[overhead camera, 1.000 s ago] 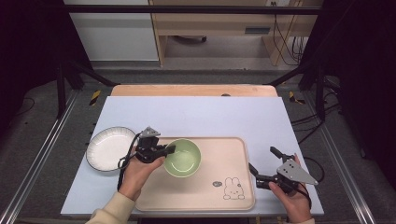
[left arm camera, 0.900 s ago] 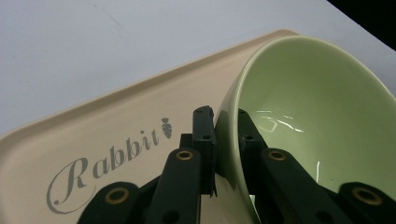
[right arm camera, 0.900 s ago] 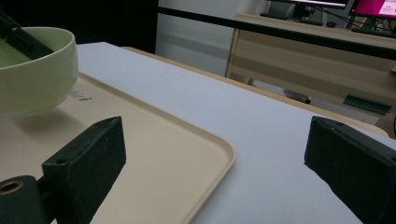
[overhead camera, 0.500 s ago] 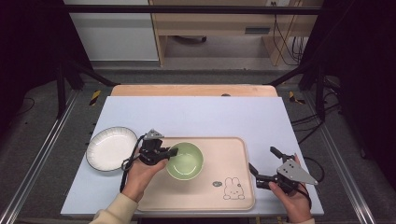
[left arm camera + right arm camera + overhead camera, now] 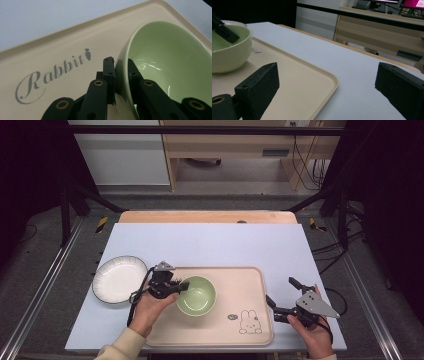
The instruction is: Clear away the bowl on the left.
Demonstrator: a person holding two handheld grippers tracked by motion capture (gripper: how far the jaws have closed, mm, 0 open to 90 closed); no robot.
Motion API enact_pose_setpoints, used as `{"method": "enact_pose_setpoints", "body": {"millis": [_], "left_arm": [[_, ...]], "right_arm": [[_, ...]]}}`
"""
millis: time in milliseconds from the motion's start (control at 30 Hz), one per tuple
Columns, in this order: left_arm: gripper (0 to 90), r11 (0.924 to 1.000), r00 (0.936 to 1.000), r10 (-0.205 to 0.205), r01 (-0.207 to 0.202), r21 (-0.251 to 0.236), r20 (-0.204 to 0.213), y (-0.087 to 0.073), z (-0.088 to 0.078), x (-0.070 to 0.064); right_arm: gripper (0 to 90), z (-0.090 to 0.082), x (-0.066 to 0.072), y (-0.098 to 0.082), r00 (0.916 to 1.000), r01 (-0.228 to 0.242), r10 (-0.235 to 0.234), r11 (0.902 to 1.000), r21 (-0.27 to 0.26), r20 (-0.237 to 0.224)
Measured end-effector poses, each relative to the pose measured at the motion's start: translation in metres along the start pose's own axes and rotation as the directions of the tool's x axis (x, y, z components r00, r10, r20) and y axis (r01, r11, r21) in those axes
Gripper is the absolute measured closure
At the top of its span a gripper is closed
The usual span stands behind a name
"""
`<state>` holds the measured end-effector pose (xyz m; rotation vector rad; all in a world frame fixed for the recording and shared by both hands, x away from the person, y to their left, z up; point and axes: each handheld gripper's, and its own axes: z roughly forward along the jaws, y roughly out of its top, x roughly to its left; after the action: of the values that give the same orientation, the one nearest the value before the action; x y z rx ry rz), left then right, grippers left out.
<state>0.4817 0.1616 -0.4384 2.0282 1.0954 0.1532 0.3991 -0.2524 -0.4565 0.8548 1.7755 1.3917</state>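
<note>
pale blue table top (image 5: 210, 245) carries a beige tray (image 5: 240, 285) near the person's edge, and everything else sits relative to that tray. on its left half stands a green bowl (image 5: 197, 295), upright. the left gripper (image 5: 181, 286) comes in over the tray's left rim and is clamped on the bowl's left wall; in the left gripper view one black jaw lies outside the wall and the other inside, both pressed to the bowl (image 5: 165, 62), with the word "rabbit" printed on the tray floor beside it. a white plate (image 5: 119, 278) rests on the table just off the tray's left side. the right gripper (image 5: 281, 295) hovers just past the tray's right rim, its jaws spread wide apart with nothing between them.
</note>
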Motion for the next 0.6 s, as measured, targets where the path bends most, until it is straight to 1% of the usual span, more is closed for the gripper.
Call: {"method": "enact_pose_setpoints", "body": {"millis": [100, 267, 333, 533, 600], "left_arm": [[82.2, 0.9999, 1.0, -0.002, 0.002, 0.016, 0.003, -0.0002, 0.0017, 0.0002], [82.0, 0.9997, 1.0, 0.001, -0.001, 0.026, 0.005, -0.0005, 0.0045, -0.0009], [82.0, 0.9996, 0.9999, -0.009, 0.009, 0.026, 0.008, -0.0003, 0.0054, -0.0005], [82.3, 0.9994, 0.9998, -0.015, 0.015, 0.032, 0.009, -0.0004, 0.0064, 0.0011], [82.4, 0.9991, 0.9999, -0.016, 0.016, 0.041, 0.001, 0.0003, 0.0074, 0.0024]], "right_arm": [[5.4, -0.0001, 0.0, 0.0, 1.0, 0.001, -0.001, 1.0, 0.0, -0.001], [5.5, 0.0, 0.0001, 0.0, 1.0, 0.0, 0.0, 1.0, 0.0, -0.001], [5.5, -0.0001, -0.0002, 0.0, 1.0, 0.001, -0.001, 1.0, 0.0, -0.001], [5.5, 0.0002, 0.0001, -0.0001, 1.0, 0.001, -0.001, 1.0, 0.006, 0.0], [5.5, 0.0002, 0.0002, -0.0001, 1.0, 0.002, -0.002, 1.0, 0.006, 0.0]]}}
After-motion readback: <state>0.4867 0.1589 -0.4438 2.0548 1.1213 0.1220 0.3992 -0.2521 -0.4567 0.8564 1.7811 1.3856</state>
